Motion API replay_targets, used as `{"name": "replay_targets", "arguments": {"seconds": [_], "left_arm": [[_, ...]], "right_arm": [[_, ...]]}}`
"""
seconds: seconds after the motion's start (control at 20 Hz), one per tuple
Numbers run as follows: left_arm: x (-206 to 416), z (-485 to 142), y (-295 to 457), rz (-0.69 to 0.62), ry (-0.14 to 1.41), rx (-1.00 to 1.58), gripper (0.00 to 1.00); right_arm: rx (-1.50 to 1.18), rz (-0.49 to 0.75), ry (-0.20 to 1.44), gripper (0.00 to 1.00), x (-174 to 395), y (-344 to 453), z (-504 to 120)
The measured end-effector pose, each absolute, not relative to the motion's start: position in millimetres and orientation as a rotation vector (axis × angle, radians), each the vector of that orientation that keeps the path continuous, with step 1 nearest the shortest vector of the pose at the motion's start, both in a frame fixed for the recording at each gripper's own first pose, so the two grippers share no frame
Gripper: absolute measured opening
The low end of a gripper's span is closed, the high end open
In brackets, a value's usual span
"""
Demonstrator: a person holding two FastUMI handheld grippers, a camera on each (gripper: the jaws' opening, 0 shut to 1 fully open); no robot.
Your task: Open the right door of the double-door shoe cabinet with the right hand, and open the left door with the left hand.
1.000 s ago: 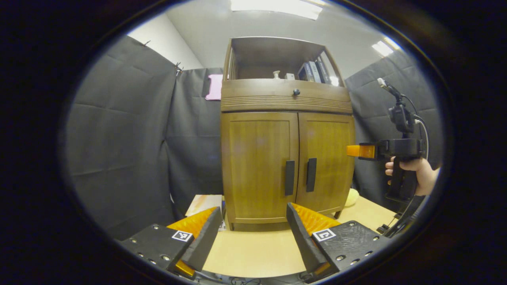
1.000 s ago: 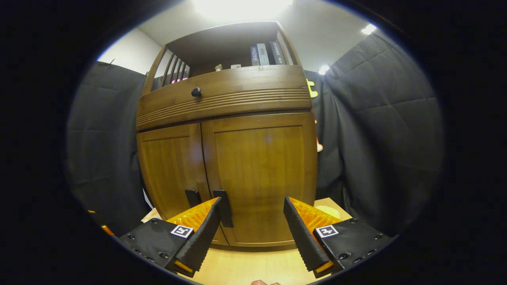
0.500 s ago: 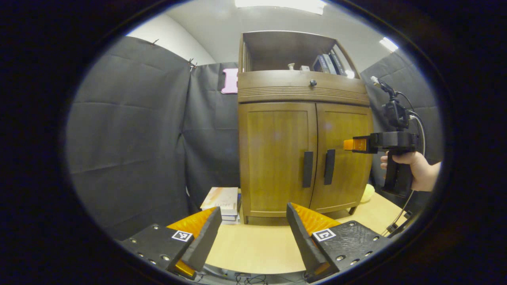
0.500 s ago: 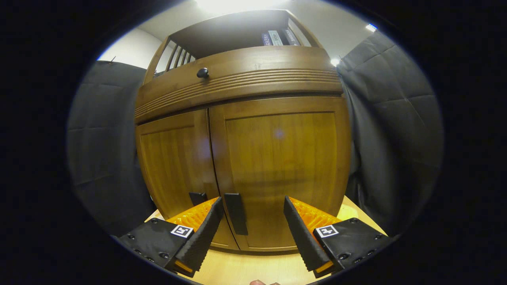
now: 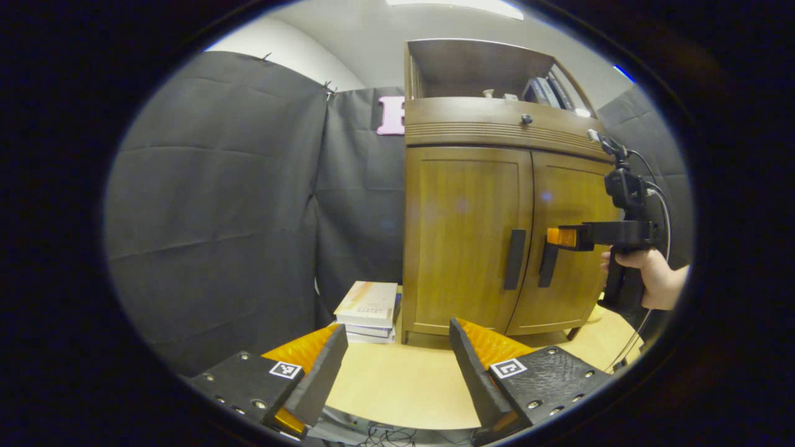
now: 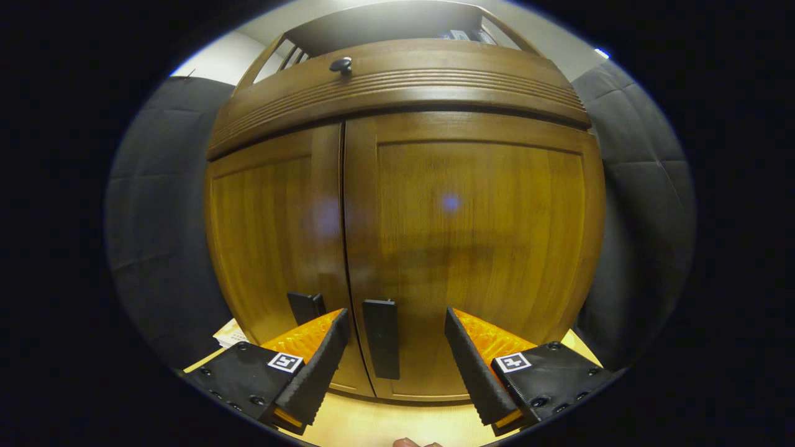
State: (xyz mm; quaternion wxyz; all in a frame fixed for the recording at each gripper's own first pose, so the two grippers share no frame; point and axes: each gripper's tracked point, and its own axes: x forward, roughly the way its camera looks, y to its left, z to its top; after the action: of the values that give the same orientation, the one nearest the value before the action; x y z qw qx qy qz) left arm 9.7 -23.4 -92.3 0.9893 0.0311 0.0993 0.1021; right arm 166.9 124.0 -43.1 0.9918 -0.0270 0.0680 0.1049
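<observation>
Brown wood fronts the shoe cabinet [image 5: 497, 230], which stands on the pale desk [image 5: 397, 385] with both doors shut, so neither half of the job is done yet. The right gripper [image 6: 391, 354] is up close to the cabinet, its fingers spread apart with the dark upright handle [image 6: 381, 338] of the right door [image 6: 472, 248] sitting in the gap between them. Nothing is clamped; from here the fingers seem lined up either side of the handle so they can close on it and pull. In the left gripper view that same gripper's tip sits right at the handle [image 5: 548, 264], held level by a hand [image 5: 649, 279] out to the cabinet's right.

The left gripper [image 5: 397, 366] hangs well back from the cabinet, low over the desk, fingers likewise apart and holding nothing. I judge it is waiting its turn: the left door [image 5: 466, 236] and its handle [image 5: 514, 259] are untouched. A stack of books [image 5: 367, 304] lies on the desk just beside the cabinet's left foot, possibly in the path of that door's swing.
</observation>
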Motion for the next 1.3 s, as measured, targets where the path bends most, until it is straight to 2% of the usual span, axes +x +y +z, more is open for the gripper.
{"name": "replay_targets", "arguments": {"seconds": [0.5,0.8,1.0,1.3], "left_arm": [[8,-98,-16,0.26,0.224,0.061,0.92],[8,-96,-18,0.246,0.221,0.072,0.92],[8,-96,-21,0.222,0.22,0.07,0.92],[6,-99,-27,0.172,0.221,0.085,0.93]], "right_arm": [[-0.092,0.192,0.184,0.96,197,134,-63],[-0.078,0.198,0.207,0.36,203,146,-74],[-0.066,0.194,0.209,0.31,202,144,-72],[-0.051,0.216,0.232,0.32,197,143,-66]]}}
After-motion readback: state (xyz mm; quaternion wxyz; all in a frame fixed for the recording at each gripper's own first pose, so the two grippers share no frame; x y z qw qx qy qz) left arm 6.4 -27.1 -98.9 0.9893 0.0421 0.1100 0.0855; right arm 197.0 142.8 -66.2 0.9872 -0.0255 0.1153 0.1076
